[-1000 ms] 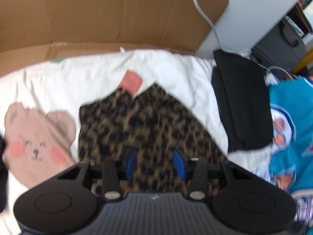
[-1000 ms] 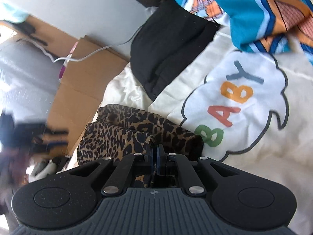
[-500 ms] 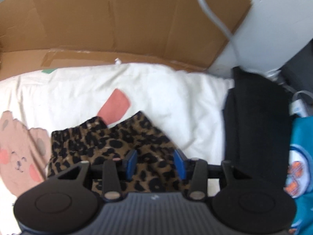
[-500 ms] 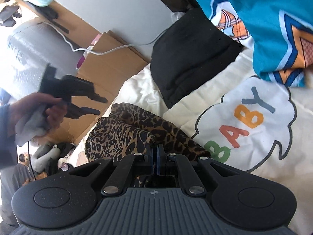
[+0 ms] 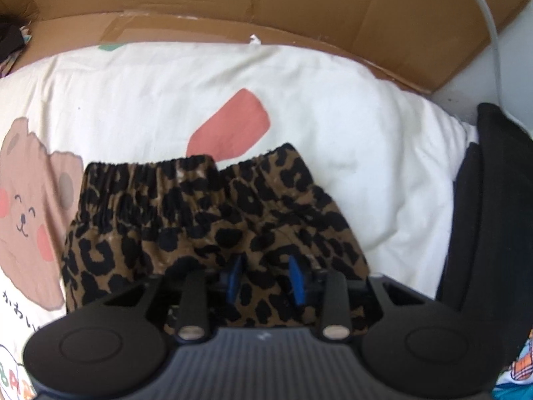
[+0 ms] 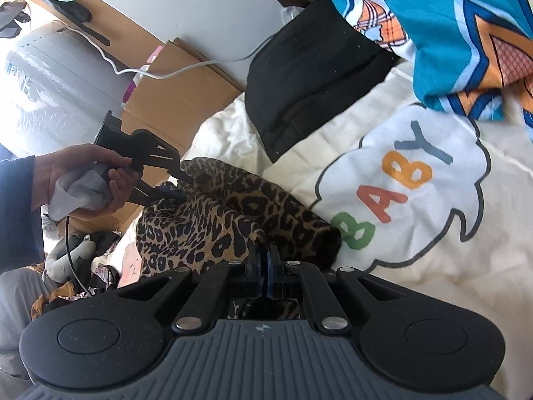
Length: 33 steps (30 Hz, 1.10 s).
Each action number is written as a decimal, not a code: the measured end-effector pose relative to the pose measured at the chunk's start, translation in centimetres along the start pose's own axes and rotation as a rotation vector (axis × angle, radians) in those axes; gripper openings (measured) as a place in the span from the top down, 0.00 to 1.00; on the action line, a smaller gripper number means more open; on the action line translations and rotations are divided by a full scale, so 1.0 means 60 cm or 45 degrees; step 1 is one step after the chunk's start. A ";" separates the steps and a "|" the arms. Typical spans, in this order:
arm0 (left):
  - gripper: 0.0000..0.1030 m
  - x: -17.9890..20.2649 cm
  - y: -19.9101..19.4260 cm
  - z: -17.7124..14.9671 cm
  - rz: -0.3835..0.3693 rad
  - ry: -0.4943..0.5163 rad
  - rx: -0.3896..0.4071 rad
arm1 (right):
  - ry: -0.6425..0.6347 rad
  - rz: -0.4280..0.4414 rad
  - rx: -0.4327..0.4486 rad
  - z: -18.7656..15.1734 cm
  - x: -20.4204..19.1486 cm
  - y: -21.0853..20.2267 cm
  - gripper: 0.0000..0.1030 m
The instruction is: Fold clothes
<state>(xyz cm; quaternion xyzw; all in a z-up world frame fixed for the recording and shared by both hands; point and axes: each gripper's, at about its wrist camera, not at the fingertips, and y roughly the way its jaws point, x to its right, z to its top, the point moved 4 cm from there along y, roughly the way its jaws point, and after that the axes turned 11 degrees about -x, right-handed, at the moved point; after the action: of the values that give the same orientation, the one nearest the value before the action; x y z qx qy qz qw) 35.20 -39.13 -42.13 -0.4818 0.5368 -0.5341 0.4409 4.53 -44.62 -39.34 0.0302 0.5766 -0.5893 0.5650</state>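
Leopard-print shorts point(image 5: 213, 220) bunched on white quilt point(image 5: 333, 116), gathered elastic waistband, right tongs point(image 6: 265, 263) pinching hem

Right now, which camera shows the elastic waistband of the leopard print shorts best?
The left wrist view: the waistband lies in full view along the far edge of the leopard print shorts. The right wrist view shows only bunched fabric, with the waistband not discernible.

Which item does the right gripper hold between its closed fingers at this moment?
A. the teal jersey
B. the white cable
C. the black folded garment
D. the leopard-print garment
D: in the right wrist view, the right gripper has its fingers pressed together on a fold of the leopard-print garment, while the black folded garment and the teal jersey lie apart, farther up the blanket.
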 end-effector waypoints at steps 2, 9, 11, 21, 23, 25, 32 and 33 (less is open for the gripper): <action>0.68 -0.004 0.003 -0.003 -0.004 -0.019 0.006 | 0.004 -0.001 -0.005 -0.002 0.002 0.003 0.99; 0.93 -0.038 0.009 -0.006 -0.045 -0.095 0.030 | -0.082 -0.094 0.004 0.007 -0.009 0.012 0.94; 0.97 -0.048 0.007 -0.006 -0.074 -0.104 0.033 | -0.074 -0.106 -0.005 0.011 -0.005 0.020 0.94; 1.00 -0.061 -0.104 -0.019 -0.294 -0.073 0.164 | -0.003 -0.059 0.055 0.011 0.002 0.006 0.98; 1.00 -0.057 -0.117 -0.016 -0.318 -0.058 0.173 | 0.016 -0.060 0.068 0.016 0.000 -0.001 0.98; 1.00 -0.051 -0.123 -0.013 -0.318 -0.041 0.174 | 0.020 -0.066 0.085 0.021 -0.001 -0.007 0.98; 1.00 -0.019 -0.096 -0.007 -0.315 -0.005 0.155 | 0.053 -0.123 0.062 0.021 0.013 -0.006 0.98; 1.00 -0.014 -0.091 -0.006 -0.314 0.003 0.151 | 0.060 -0.133 0.053 0.020 0.017 -0.003 0.98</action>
<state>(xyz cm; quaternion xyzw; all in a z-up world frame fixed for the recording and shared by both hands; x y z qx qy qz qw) 35.21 -38.05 -36.69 -0.5166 0.4416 -0.6157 0.3988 4.75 -46.18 -39.51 0.0257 0.5783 -0.6289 0.5190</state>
